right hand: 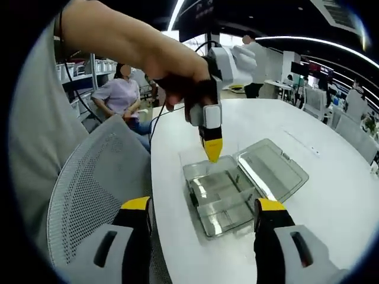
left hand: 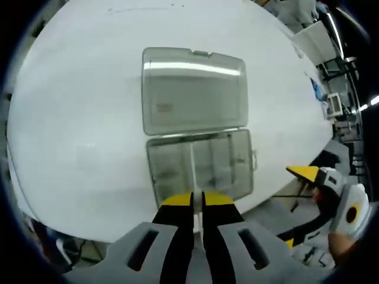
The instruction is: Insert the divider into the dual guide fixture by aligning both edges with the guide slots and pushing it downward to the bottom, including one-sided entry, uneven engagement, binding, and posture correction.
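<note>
Pinching a thin clear divider (left hand: 193, 177) between clenched jaws, the left gripper (left hand: 197, 204) holds it upright just beyond its tips, inside the open box (right hand: 228, 195) on the desk (right hand: 331, 195), while the right gripper (right hand: 204, 210) hangs released, nearer.

The left gripper view looks steeply down from close above the white table (left hand: 77, 118), with the clear fixture box (left hand: 198, 163) at frame centre and its own tongs (left hand: 198, 204) rising at the bottom. The right gripper view looks from the table's edge, lower and farther back, slanting across the table (right hand: 331, 195) toward the room behind. Both share the fixture box (right hand: 222, 198); the left tongs (right hand: 212, 152) hang above it at frame centre.
</note>
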